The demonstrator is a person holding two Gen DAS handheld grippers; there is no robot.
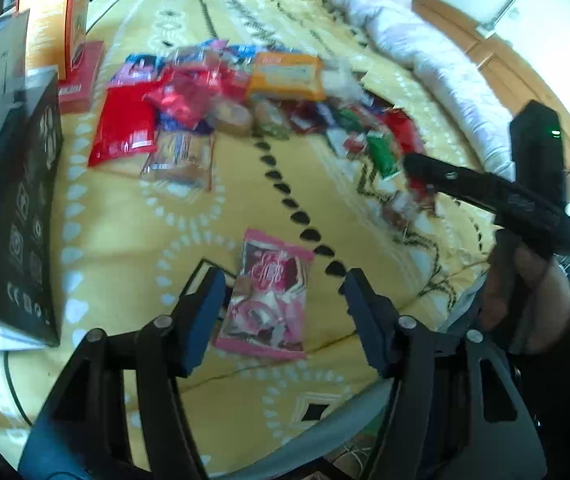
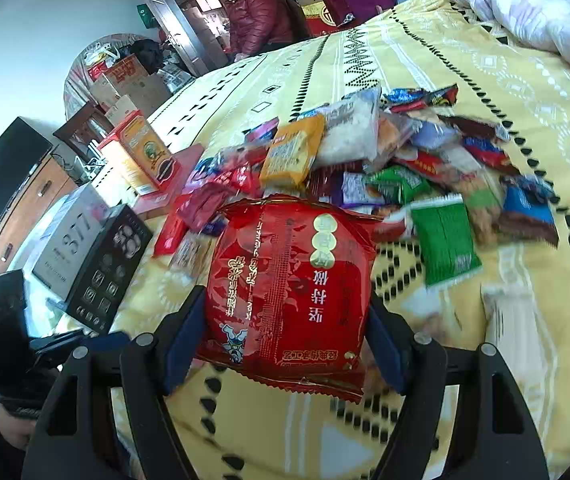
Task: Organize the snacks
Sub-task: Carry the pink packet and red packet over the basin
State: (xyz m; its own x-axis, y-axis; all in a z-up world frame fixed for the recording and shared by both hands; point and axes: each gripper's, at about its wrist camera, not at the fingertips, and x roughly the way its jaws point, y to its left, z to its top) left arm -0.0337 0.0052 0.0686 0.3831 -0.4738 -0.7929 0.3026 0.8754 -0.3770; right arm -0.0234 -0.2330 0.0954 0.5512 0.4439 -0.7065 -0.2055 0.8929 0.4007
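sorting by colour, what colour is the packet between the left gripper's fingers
Pink, with white and dark red print; best seen in the left wrist view.

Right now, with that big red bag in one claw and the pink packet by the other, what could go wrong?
The right claw holds the red bag only by its sides; it looks slippery and might slide out. The left claw is open around the pink packet, which could crush if squeezed hard. The snack pile looks loose; a swing could scatter it.

The left wrist view looks down its fingers, low over the yellow patterned bedspread, toward the heap of bright foil snack packets. The right wrist view faces that same heap from nearer. Both share the black printed box left of the heap.
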